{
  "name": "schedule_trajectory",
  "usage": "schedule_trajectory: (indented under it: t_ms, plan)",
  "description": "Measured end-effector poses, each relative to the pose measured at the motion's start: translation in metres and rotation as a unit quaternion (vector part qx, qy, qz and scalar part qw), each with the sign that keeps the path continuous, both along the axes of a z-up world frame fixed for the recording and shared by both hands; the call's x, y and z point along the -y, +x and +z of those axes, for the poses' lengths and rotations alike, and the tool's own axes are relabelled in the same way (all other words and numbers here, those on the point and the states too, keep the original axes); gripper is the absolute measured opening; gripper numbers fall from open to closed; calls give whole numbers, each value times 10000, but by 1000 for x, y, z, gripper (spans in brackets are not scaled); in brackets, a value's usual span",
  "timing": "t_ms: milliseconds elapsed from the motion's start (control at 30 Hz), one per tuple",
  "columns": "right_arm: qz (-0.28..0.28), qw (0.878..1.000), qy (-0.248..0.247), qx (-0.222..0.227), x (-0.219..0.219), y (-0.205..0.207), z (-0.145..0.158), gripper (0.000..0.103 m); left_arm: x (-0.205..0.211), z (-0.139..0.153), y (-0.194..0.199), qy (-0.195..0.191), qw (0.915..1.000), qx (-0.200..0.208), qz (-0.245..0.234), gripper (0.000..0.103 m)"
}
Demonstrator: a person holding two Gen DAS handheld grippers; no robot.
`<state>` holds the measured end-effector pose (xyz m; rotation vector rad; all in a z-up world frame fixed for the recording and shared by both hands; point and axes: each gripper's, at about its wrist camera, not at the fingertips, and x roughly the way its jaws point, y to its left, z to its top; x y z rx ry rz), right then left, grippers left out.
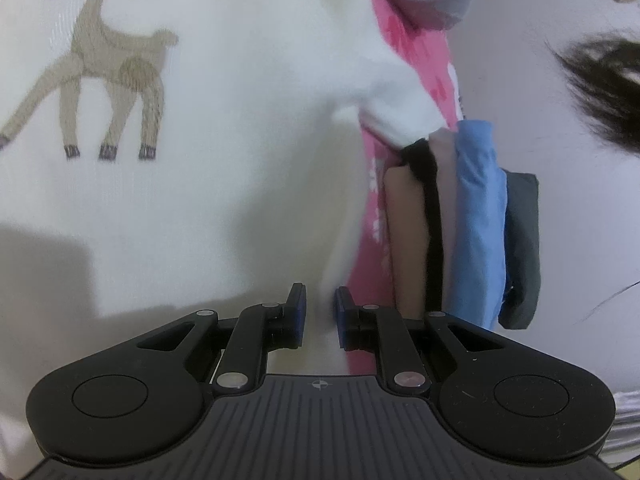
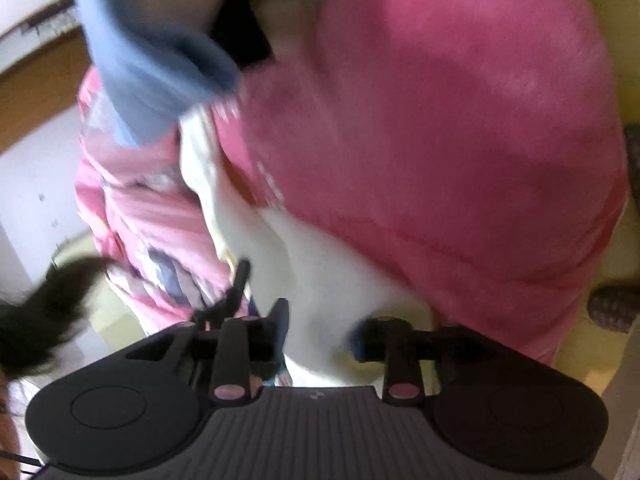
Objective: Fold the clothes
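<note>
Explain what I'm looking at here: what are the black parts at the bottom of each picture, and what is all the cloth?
There is no robot: a person holds a two-finger tool in each hand, and a fisheye camera on each one looks forward along its fingers. The black parts are those tools.

The left view shows the left tool, its jaws narrowly apart with the edge of a white garment with a deer pattern between them; whether they pinch it is unclear. Beside it lie a pink garment and a stack of folded clothes, blue, black, tan and grey.

The right view is blurred. The right tool has its jaws apart around white cloth, under a large pink garment. I cannot tell whether it grips.
</note>
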<state>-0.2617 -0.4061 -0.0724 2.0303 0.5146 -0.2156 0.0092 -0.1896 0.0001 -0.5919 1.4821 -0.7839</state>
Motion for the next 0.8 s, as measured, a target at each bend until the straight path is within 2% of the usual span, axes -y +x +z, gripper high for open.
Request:
schedule_trajectory:
  t_ms: [100, 133, 167, 200, 267, 333, 467, 533, 633, 700, 733, 800]
  plan:
    - [264, 9994, 187, 132, -13, 15, -7, 35, 4, 0, -3, 43, 10000, 13, -35, 14]
    - [215, 9993, 225, 225, -17, 20, -7, 31, 5, 1, -3, 69, 10000, 20, -46, 15]
    - [79, 9988, 254, 406, -19, 22, -7, 26, 7, 1, -4, 95, 9999, 26, -56, 15]
    - [-163, 9973, 277, 658, -17, 21, -4, 13, 6, 2, -4, 114, 9999, 33, -56, 15]
    - [-861, 9871, 253, 1322, -8, 10, 6, 12, 4, 3, -4, 81, 10000, 34, -11, 27]
    - [-1330, 9774, 201, 1629, -3, -7, 11, 12, 2, 5, -4, -23, 10000, 21, 46, 29]
    - [-2111, 9621, 825, 1516, -21, -37, -7, 13, 0, 13, -4, -107, 9998, 90, 170, 29]
    - [-2315, 9596, 838, 1364, -27, -40, -12, 12, -6, 22, -2, -183, 9989, 234, 356, 29]
    - [-2764, 9488, 1086, 1078, -39, -53, -29, 12, -13, 31, 3, -322, 9969, 326, 643, 29]
    - [-3039, 9376, 1299, 1079, -44, -60, -35, 13, -4, 32, 2, -95, 9986, 439, 296, 29]
    - [-3010, 9389, 1239, 1118, -43, -59, -32, 13, 6, 31, -1, 124, 9982, 569, -110, 29]
    - [-2751, 9507, 972, 1049, -39, -56, -27, 12, 33, 28, -13, 621, 9876, 937, -1099, 29]
